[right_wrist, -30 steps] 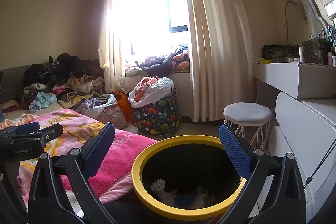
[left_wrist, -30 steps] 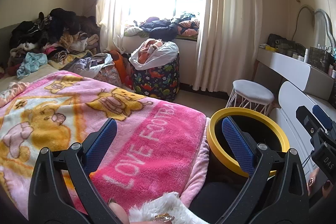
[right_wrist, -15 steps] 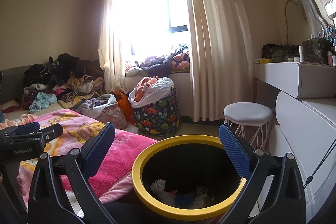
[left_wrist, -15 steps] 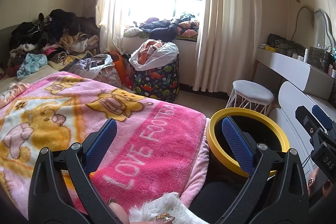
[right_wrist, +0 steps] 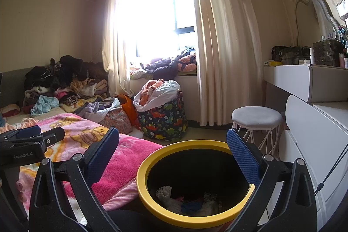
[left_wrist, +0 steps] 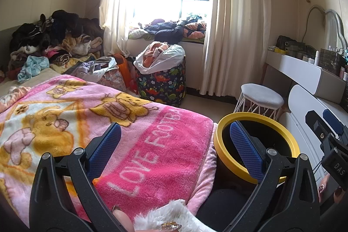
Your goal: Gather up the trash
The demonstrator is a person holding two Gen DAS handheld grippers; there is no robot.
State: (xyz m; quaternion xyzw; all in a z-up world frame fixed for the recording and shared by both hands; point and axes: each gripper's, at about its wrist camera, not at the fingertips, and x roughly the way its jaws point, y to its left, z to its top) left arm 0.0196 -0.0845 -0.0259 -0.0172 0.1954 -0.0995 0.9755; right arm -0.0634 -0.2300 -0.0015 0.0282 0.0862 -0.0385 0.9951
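Right wrist view puts your right claw (right_wrist: 173, 149) spread wide and empty directly above the trash bin (right_wrist: 195, 217), whose round yellow rim runs between the two ribbed blue pads (right_wrist: 243, 160); the black interior drops away below, with crumpled white and blue trash (right_wrist: 191, 204) lying at the bottom, well under the fingertips. To that claw's left the fluffy pink blanket (right_wrist: 121, 171) presses right up against the bin's rim, and to its right the smooth white dresser (right_wrist: 315, 136) closes in, so open room lies ahead toward the round white stool (right_wrist: 256, 117) and the strip of bare floor before the curtain (right_wrist: 221, 47). Left wrist view shows your left claw (left_wrist: 175, 142) also released and holding nothing, hovering over the blanket's plush pink band with white lettering; the bin sits just right of it, the right pad overlapping the yellow rim. Beyond the blanket's far edge stand a dinosaur-print fabric basket (left_wrist: 162, 85) stuffed with cloth and a heap of clothes (left_wrist: 50, 45) further left.
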